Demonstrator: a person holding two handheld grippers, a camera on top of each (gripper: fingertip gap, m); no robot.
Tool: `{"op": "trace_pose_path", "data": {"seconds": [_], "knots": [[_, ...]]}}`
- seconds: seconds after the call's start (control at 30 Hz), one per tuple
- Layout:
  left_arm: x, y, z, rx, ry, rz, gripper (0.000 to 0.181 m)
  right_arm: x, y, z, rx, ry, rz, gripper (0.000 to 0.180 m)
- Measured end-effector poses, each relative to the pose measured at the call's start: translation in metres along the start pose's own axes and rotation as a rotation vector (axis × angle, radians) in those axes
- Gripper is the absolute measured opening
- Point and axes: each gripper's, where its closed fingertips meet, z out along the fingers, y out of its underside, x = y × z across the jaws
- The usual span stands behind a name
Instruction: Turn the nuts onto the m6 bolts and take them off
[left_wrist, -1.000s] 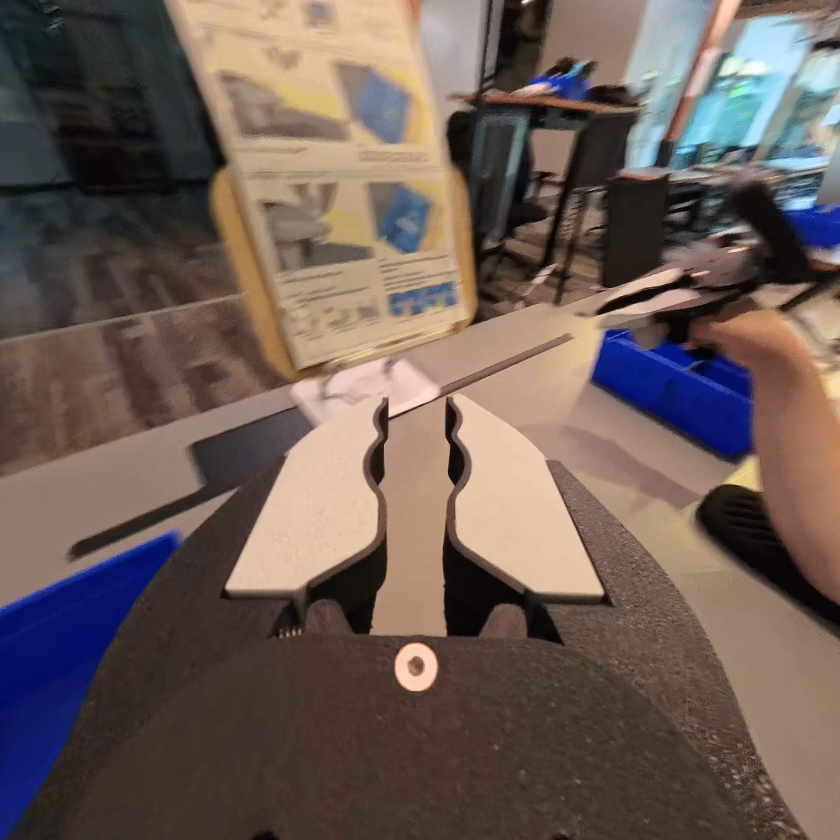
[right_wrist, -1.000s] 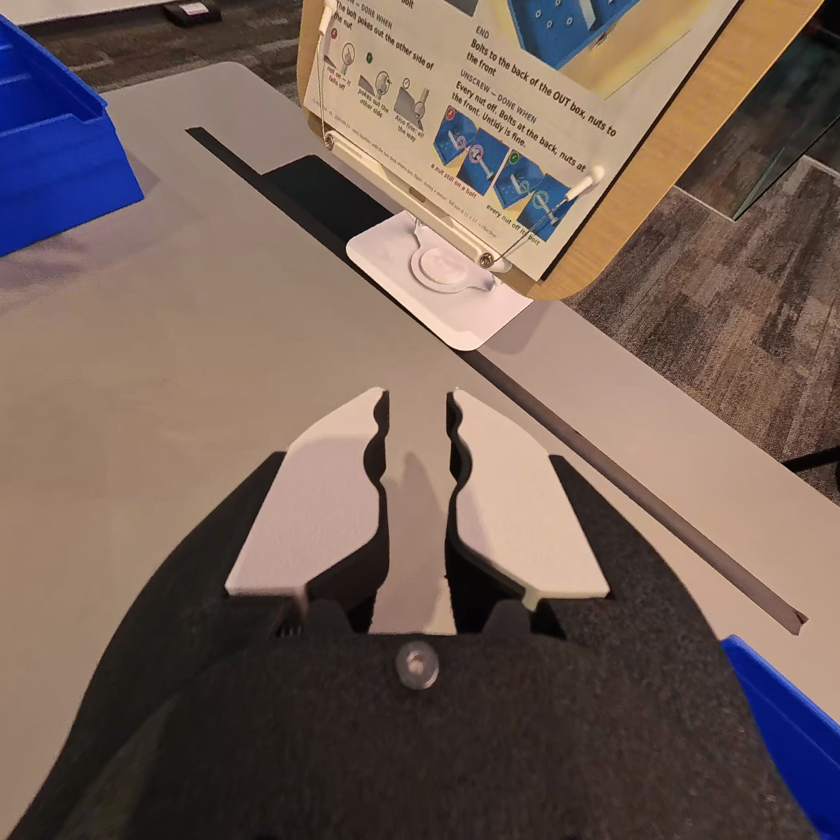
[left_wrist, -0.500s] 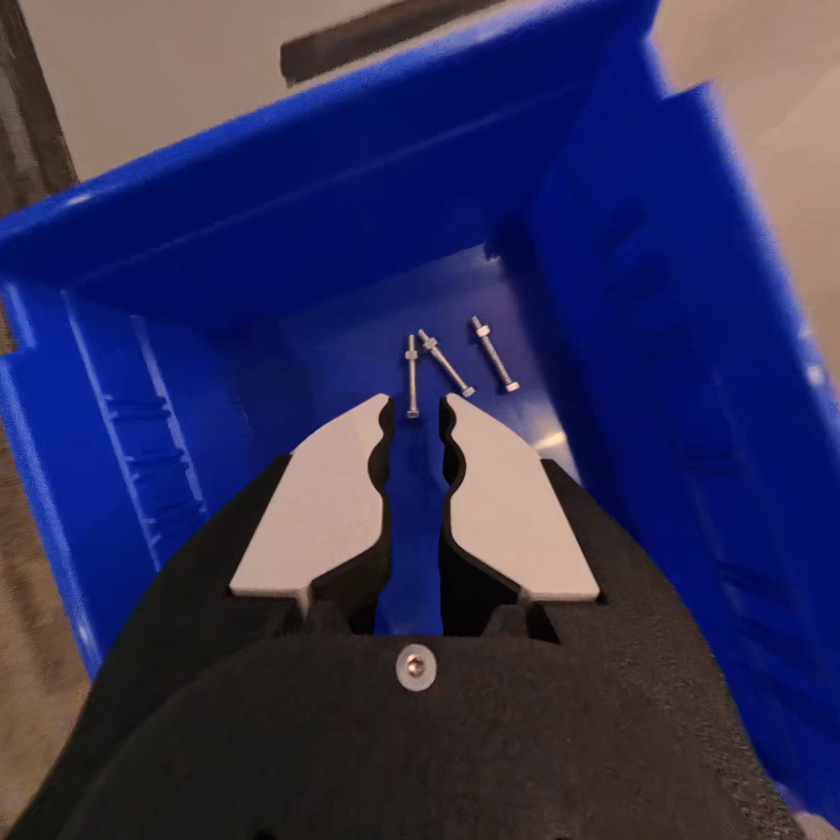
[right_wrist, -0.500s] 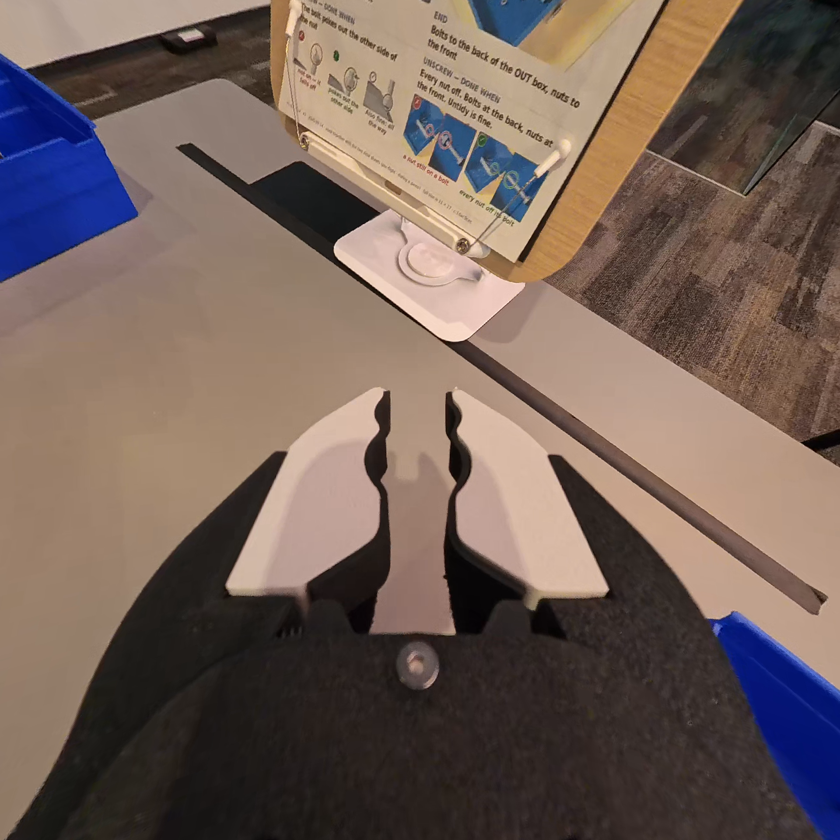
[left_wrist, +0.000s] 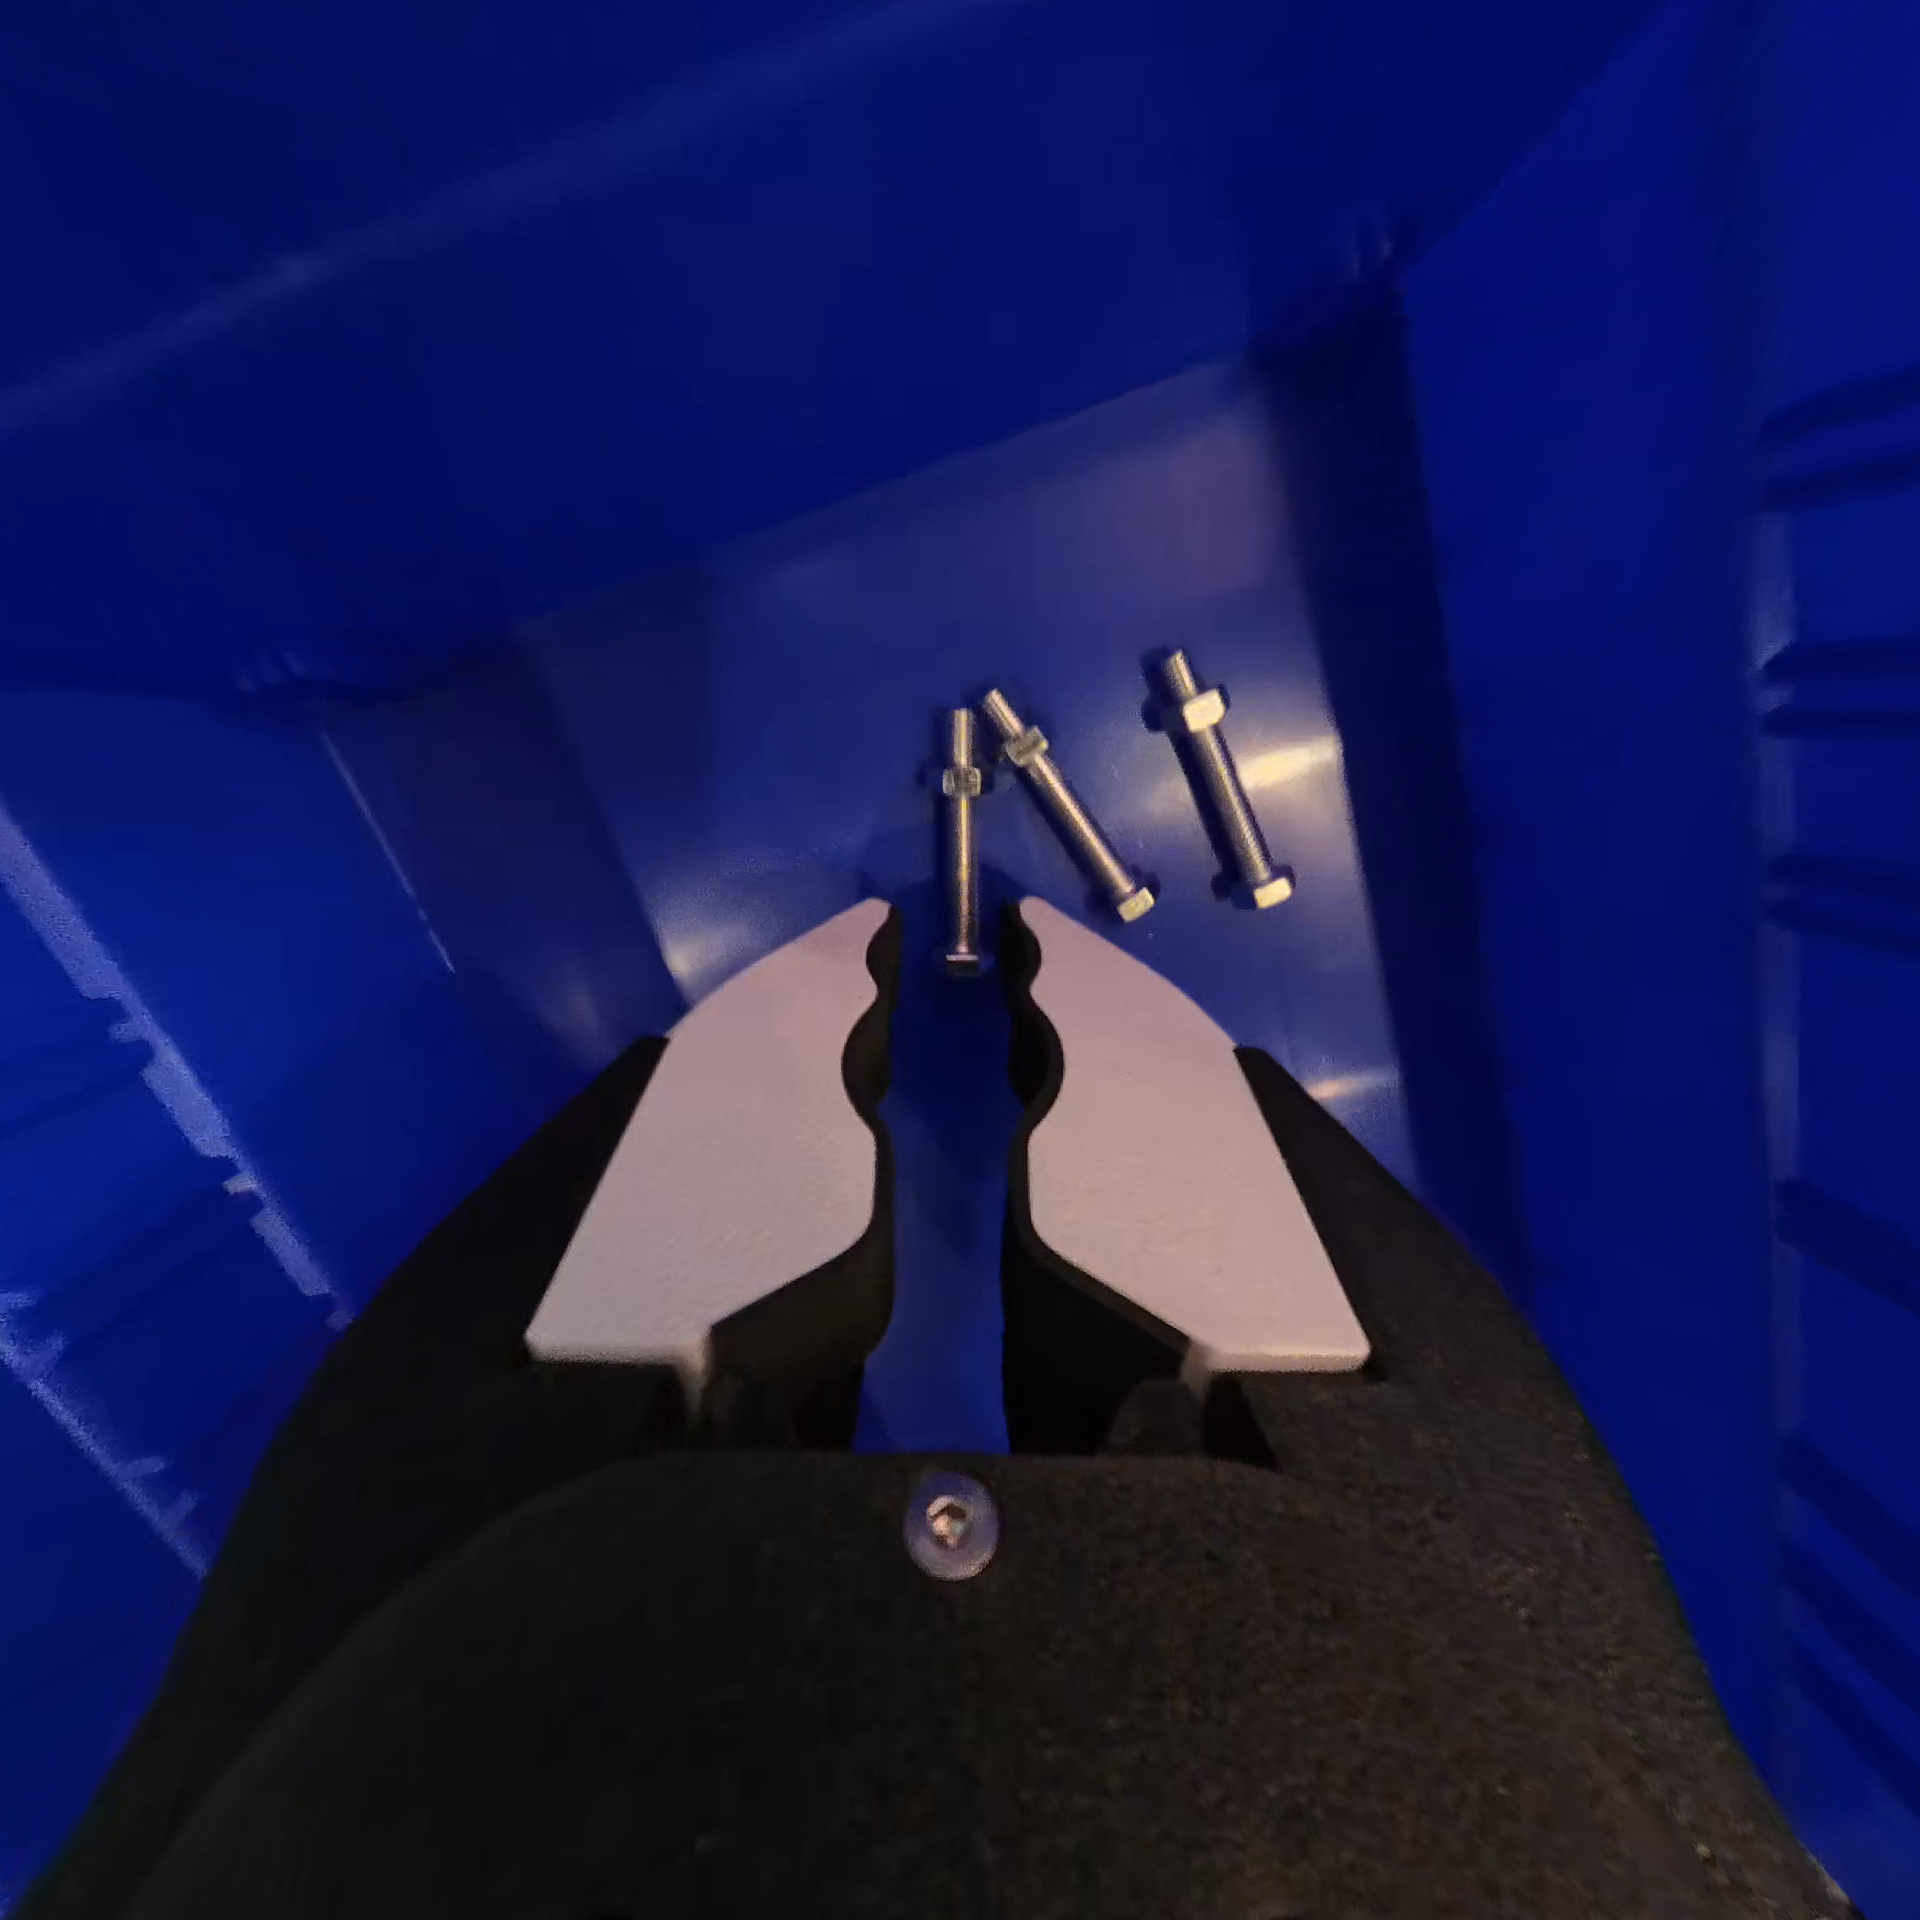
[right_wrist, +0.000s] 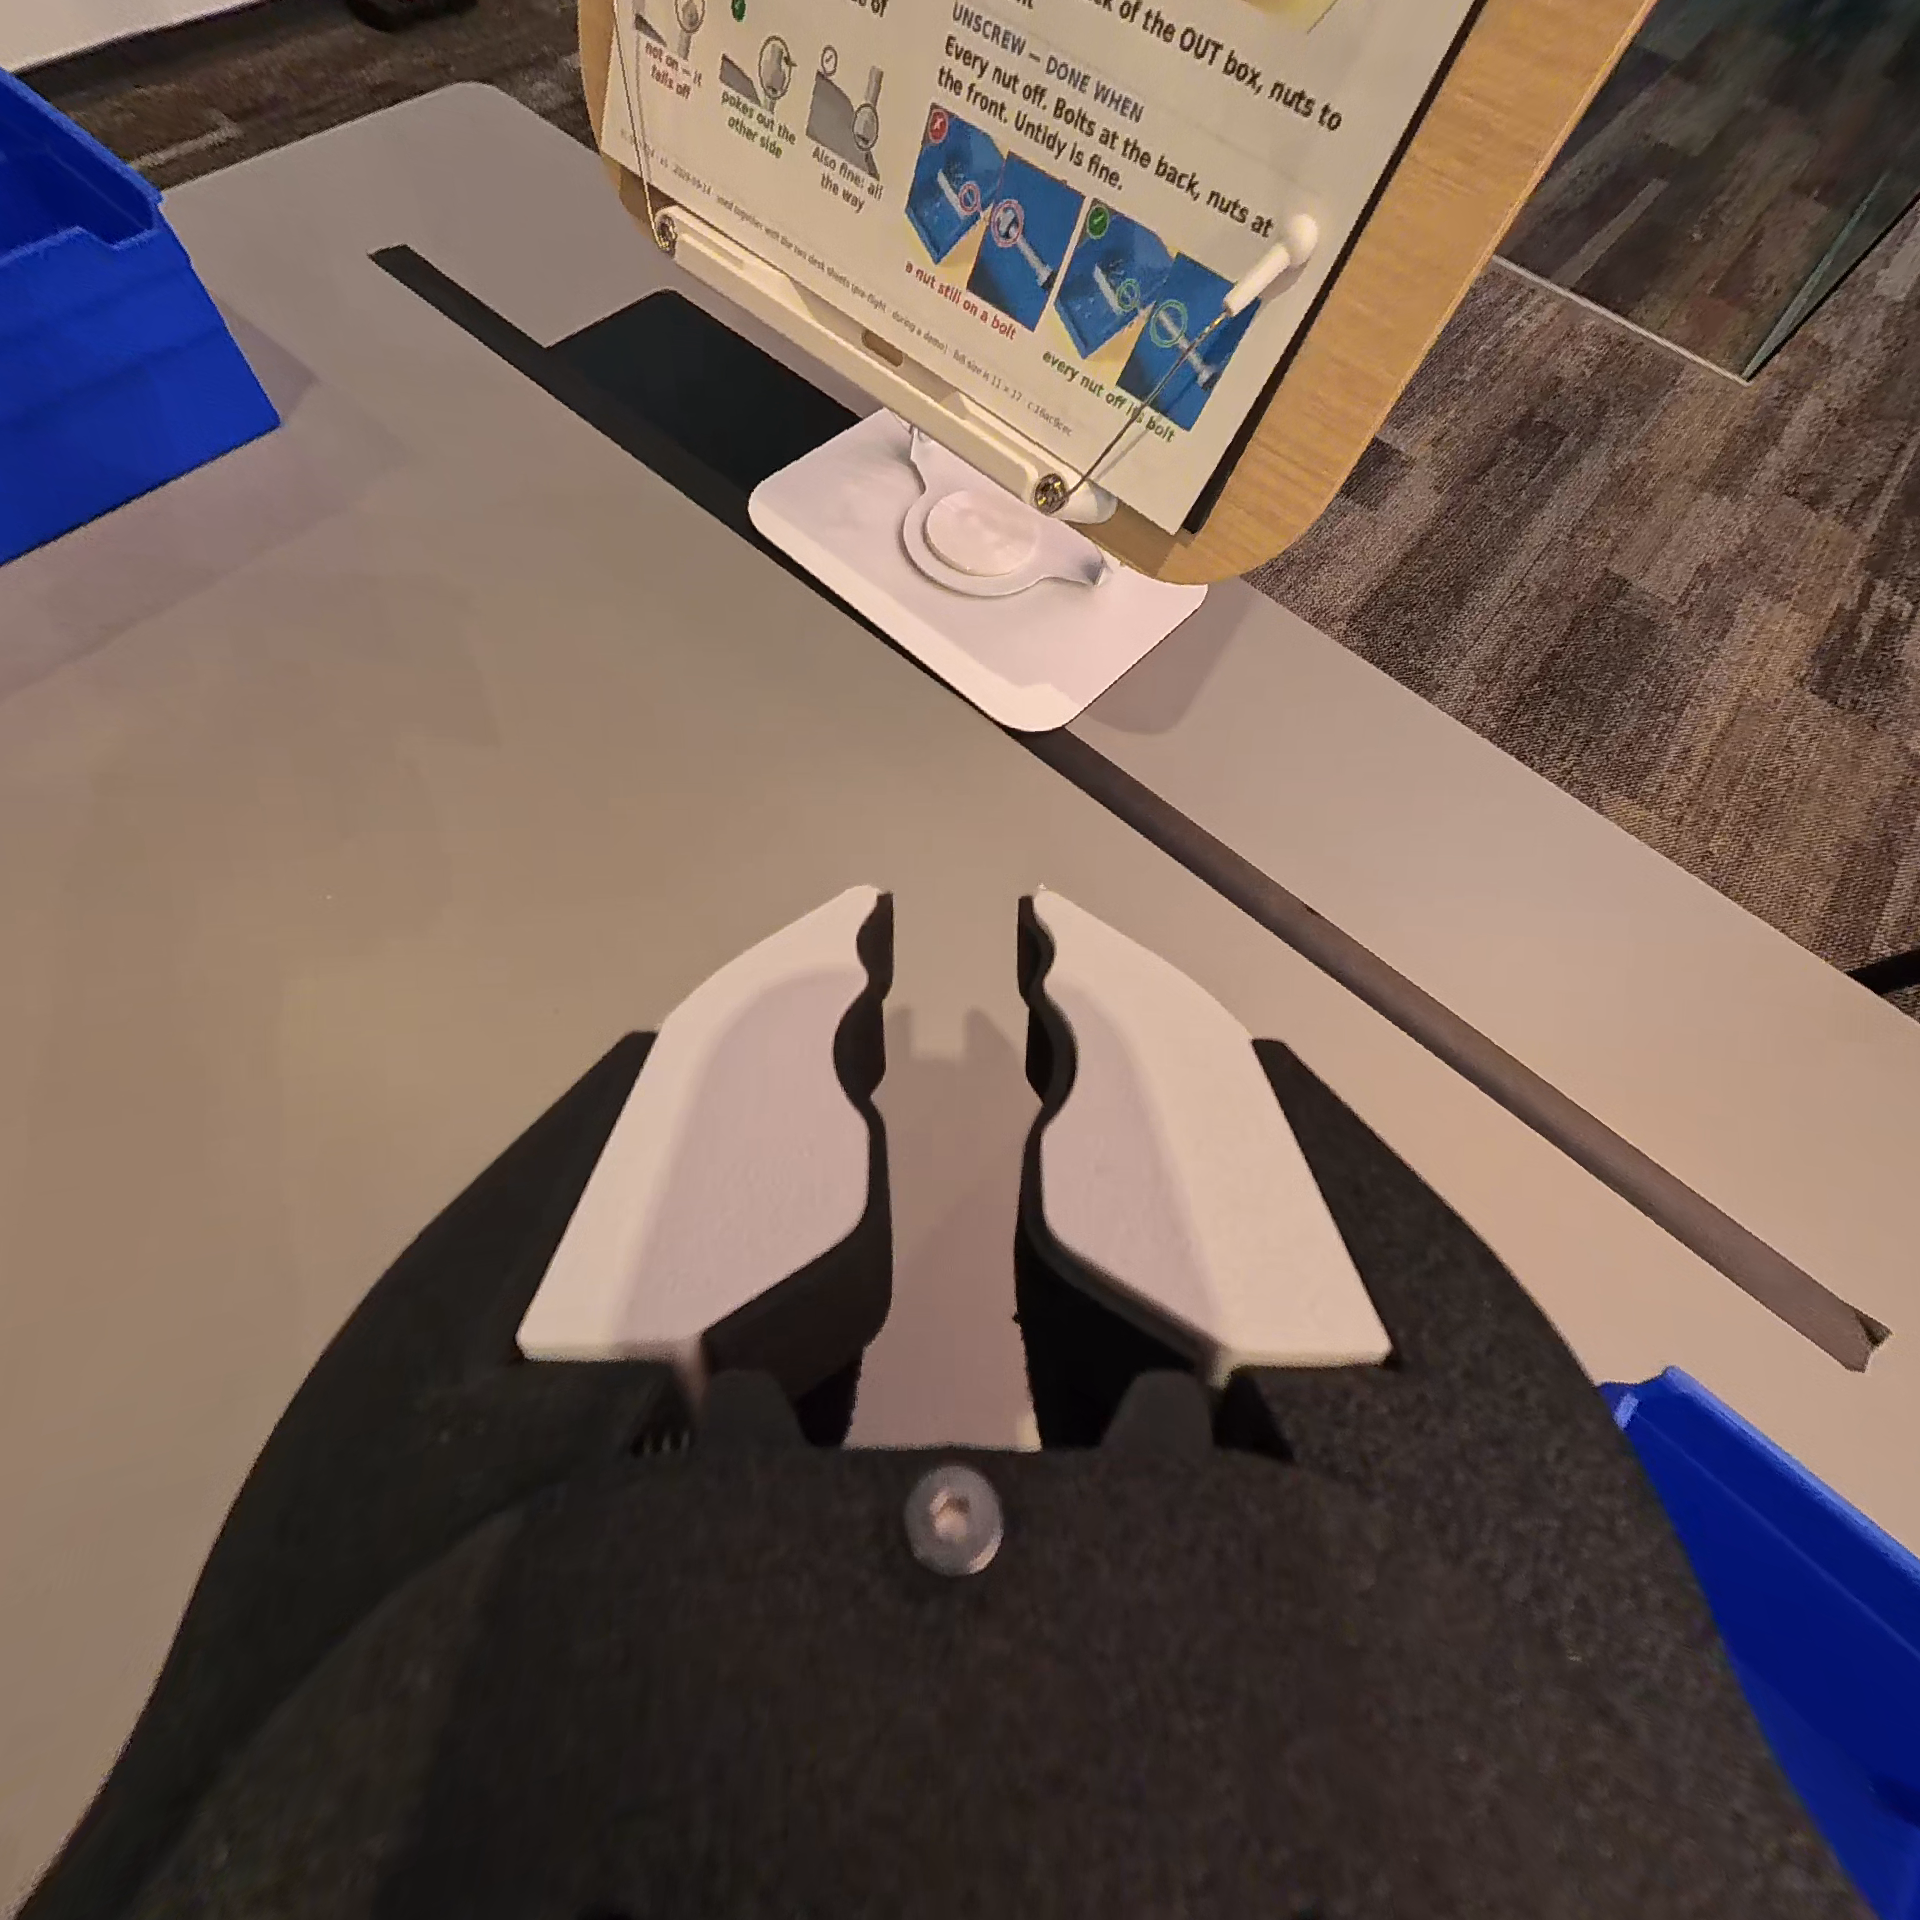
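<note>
Three silver bolts with nuts on them lie on the floor of a blue bin (left_wrist: 727, 312) in the left wrist view. The left bolt (left_wrist: 962, 831) points straight away, its head just between my fingertips. The middle bolt (left_wrist: 1070, 805) lies slanted beside it. The right bolt (left_wrist: 1218, 781) lies apart. My left gripper (left_wrist: 948, 914) is open and low inside the bin, its tips either side of the left bolt's head. My right gripper (right_wrist: 956, 904) is open and empty above the grey table (right_wrist: 416, 831).
An instruction sheet on a wooden board (right_wrist: 1039, 156) stands on a white base (right_wrist: 977, 582) ahead of the right gripper. A dark slot (right_wrist: 1455, 1060) crosses the table. One blue bin (right_wrist: 94, 364) sits far left, another blue bin's corner (right_wrist: 1787, 1610) near right. The tips of one gripper are about 65 cm away from the tips of the other.
My left gripper swung from the table view down into the blue bin and closed in on the bolts. My right gripper drifted slightly toward the sheet stand. Both stayed open.
</note>
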Motion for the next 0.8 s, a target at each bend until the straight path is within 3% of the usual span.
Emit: {"op": "trace_pose_path", "data": {"seconds": [0.1, 0.33, 0.53, 0.63, 0.8], "knots": [[0.002, -0.001, 0.001, 0.003, 0.005, 0.013, 0.006, 0.000, 0.004, 0.001, -0.023, -0.002, -0.020, 0.022], [-0.008, 0.000, -0.006, 0.110, -0.057, -0.017, 0.006, 0.001, 0.002, -0.006, 0.009, -0.019, -0.018, 0.022], [0.000, -0.033, -0.079, 0.400, -0.002, -0.055, 0.006, -0.002, -0.004, -0.008, 0.040, -0.033, -0.012, 0.021], [0.048, -0.077, -0.145, 0.608, 0.055, 0.057, 0.005, -0.016, -0.015, -0.008, 0.077, -0.069, -0.045, 0.021], [0.215, -0.130, -0.245, 1.014, 0.331, 0.289, 0.005, -0.072, -0.054, -0.019, 0.259, -0.291, -0.109, 0.021]]}}
